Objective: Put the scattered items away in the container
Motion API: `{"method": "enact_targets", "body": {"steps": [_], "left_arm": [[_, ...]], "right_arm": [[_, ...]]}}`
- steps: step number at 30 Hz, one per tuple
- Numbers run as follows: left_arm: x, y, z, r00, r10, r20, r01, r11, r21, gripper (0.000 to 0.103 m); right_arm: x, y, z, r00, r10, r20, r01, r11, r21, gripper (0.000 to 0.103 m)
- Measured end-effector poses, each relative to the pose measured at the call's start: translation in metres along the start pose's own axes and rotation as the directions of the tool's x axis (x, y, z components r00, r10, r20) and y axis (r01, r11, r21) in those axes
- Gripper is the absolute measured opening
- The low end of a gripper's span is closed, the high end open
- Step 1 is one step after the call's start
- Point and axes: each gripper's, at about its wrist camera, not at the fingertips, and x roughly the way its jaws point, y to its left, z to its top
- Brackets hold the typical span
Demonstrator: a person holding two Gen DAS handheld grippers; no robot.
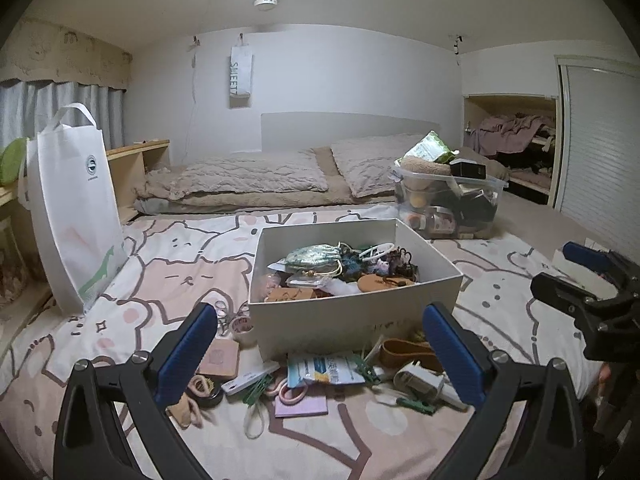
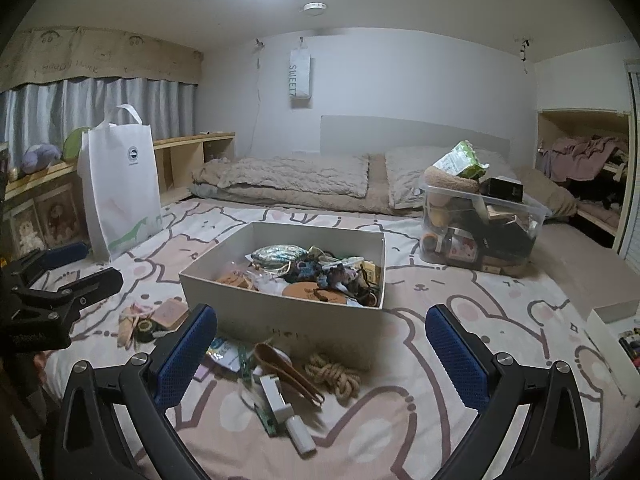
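The white box sits in the middle of the patterned bedspread, already heaped with small things, so it looks to be the container and the job seems well along. What is left lies on the spread against the box's near wall, within easy reach for a short lift over the rim: a blue-and-white packet, pink scissors, a lilac notepad, a white charger, a tan leather strap and a knotted rope. At the near left corner lie a pink card and a roll of tape.

The left gripper hangs just above this litter with its jaws wide and nothing between them; the packet and scissors lie below the gap, not touched. The right gripper is likewise spread wide and empty, with the strap, rope and charger beneath its opening.

Further out, a white tote bag stands upright at the left, and a clear tub crammed with goods sits beyond the box, near the pillows.
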Motion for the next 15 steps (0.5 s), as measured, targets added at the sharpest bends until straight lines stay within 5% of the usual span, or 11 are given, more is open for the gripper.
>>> {"method": "enact_targets", "body": {"steps": [15], "left_arm": [[-0.027, -0.001, -0.020, 1.000, -0.011, -0.011, 0.011, 1.000, -0.013, 0.103]], "right_arm": [[-0.025, 0.002, -0.019, 1.000, -0.008, 0.004, 0.008, 1.000, 0.015, 0.103]]}}
